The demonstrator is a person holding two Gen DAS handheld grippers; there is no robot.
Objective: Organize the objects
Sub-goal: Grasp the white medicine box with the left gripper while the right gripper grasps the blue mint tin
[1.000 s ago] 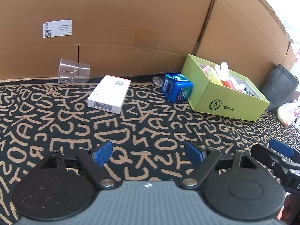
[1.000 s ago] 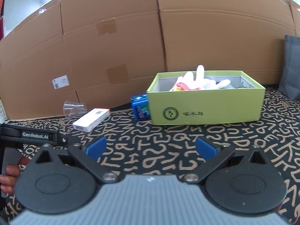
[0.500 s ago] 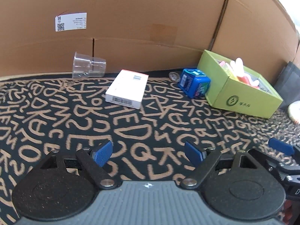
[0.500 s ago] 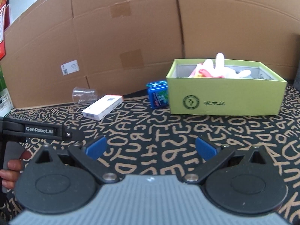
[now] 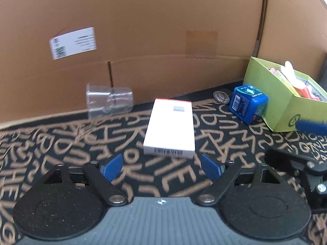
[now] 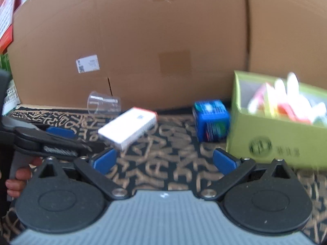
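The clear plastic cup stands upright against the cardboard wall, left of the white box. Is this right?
Not quite. The clear plastic cup lies on its side, not upright, as the left wrist view shows. It is against the cardboard wall, left of the white box.

Little is legible. Mat (image 5: 61, 149) is printed w/ big tan letters, jumbled, no words. White box (image 5: 170, 128) has a barcode on its near end, digits too small. Shipping label (image 5: 72, 42) on cardboard wall (image 5: 163, 20): barcode + blurred lines, unreadable. Green box (image 6: 286, 140) shows a round logo w/ characters beside it, blurred. Blue pack (image 5: 247, 103) has a barcode + print, can't read.
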